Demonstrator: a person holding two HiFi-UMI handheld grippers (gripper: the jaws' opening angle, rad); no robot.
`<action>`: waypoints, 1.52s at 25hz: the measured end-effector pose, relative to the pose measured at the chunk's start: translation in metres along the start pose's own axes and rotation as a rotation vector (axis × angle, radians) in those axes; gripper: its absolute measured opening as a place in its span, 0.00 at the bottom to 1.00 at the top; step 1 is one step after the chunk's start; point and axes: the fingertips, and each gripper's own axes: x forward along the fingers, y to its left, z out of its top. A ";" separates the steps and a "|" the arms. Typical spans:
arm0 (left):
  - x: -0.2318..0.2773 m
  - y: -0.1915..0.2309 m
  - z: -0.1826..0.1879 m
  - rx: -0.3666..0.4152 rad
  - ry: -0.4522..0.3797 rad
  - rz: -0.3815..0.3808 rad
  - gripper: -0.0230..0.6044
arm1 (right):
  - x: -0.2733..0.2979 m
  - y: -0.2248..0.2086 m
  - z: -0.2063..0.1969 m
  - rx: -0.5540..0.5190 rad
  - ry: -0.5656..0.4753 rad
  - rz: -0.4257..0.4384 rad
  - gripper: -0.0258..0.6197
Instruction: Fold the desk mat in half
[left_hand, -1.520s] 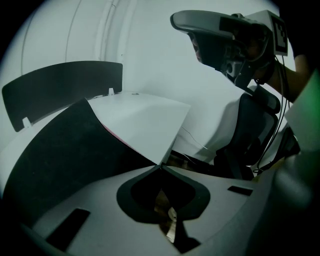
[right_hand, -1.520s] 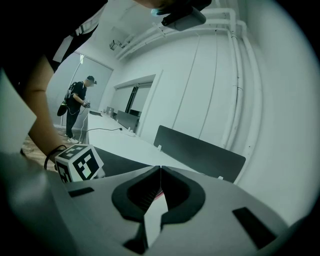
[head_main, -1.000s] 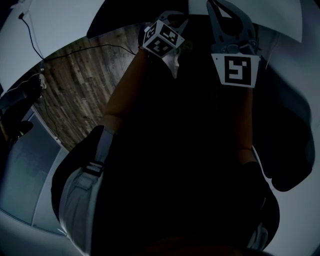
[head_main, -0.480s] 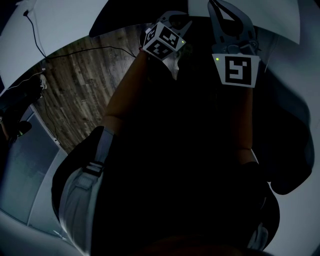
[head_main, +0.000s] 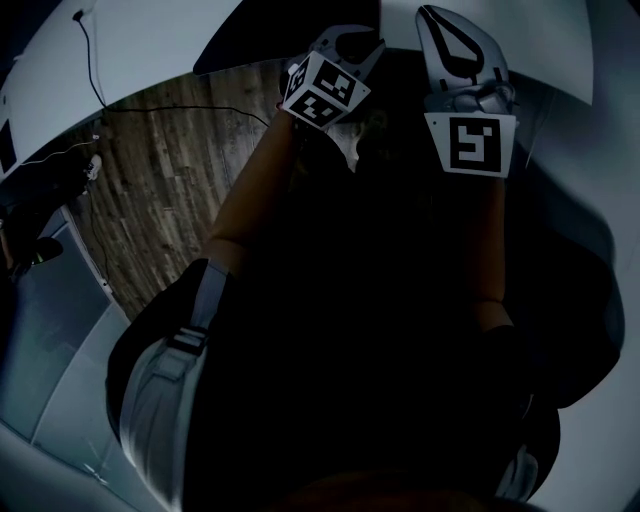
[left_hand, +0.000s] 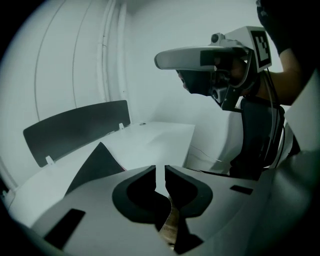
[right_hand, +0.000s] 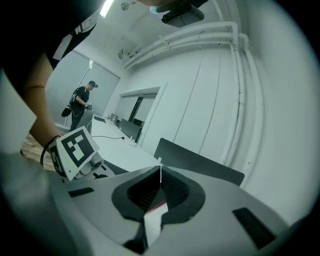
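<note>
Both grippers raised over a white tabletop (left_hand: 155, 137).

Right gripper (right_hand: 160, 171): its fingers (right_hand: 176, 189) are closed on the thin desk mat (right_hand: 152, 220). A narrow strip of the mat stands between the dark pads, pale on the visible face and red along its rim.

Left gripper (left_hand: 160, 172): its fingers (left_hand: 136, 200) stand a narrow slit apart at the tips, with the tabletop showing through the slit, and have just been opening. Deeper between them lies a brownish strip, which cannot be identified, and no grip on it can be made out.

A dark triangular corner of the mat (left_hand: 97, 167), red at one edge, shows above the tabletop just left of the left gripper. It is on the side toward the tabletop edge that carries an upright dark grey divider panel (left_hand: 75, 127). Whether this corner lies flat or is lifted cannot be told.

In the head view the two grippers sit side by side at the far ends of the person's forearms (head_main: 250, 190). A brown wood-plank floor (head_main: 165, 190) with a black cable (head_main: 190, 108) lies to the left. A second person (right_hand: 80, 105) stands in the background of the right gripper view.
</note>
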 end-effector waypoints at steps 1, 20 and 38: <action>-0.004 0.001 0.005 0.005 -0.007 0.012 0.13 | -0.002 0.000 0.002 0.004 -0.007 0.000 0.09; -0.111 0.035 0.079 0.095 -0.175 0.227 0.13 | -0.011 0.023 0.062 -0.061 -0.132 0.031 0.09; -0.241 0.023 0.059 0.194 -0.321 0.212 0.13 | -0.045 0.118 0.130 -0.110 -0.104 -0.102 0.09</action>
